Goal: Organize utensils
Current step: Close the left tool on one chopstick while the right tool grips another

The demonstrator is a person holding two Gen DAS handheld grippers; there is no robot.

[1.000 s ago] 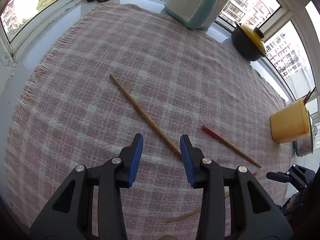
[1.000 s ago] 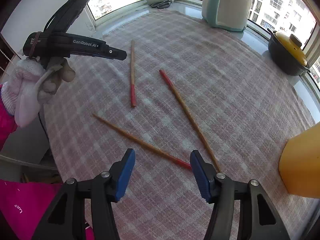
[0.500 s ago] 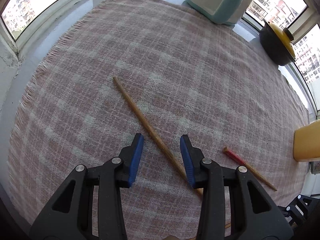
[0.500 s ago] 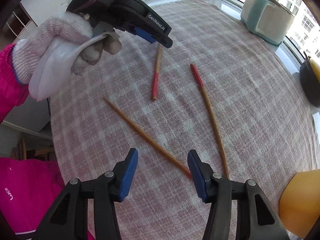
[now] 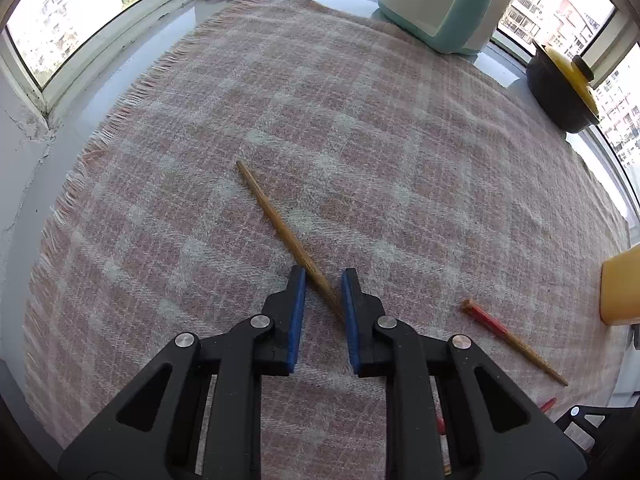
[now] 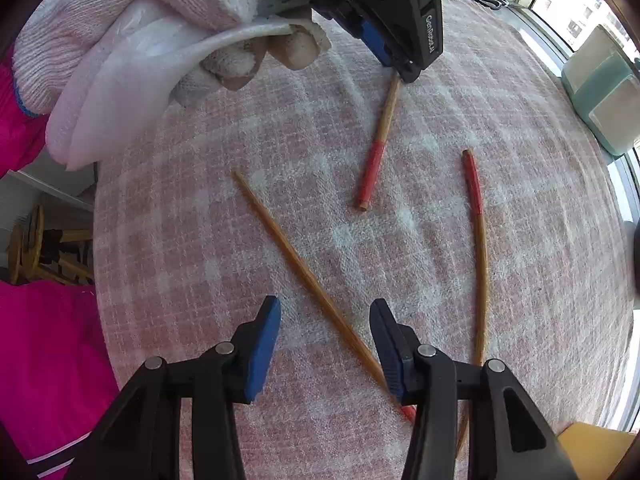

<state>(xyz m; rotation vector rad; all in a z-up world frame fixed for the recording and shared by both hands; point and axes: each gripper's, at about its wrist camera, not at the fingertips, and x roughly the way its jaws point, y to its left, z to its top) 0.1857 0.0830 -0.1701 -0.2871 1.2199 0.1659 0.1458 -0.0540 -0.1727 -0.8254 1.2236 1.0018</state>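
Both my grippers are closing: left gripper [image 5: 323, 280] has narrowed around the far chopstick [image 5: 280, 226], right gripper [image 6: 325, 312] still wide over the near chopstick [image 6: 304, 276]; pickups imminent.

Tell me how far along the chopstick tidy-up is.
Nothing looks put away yet: three chopsticks lie scattered on the checked cloth. In hand: the left gripper has its jaws closing around one chopstick, and the right gripper is closing over another. Left: lifting both, then the third chopstick.
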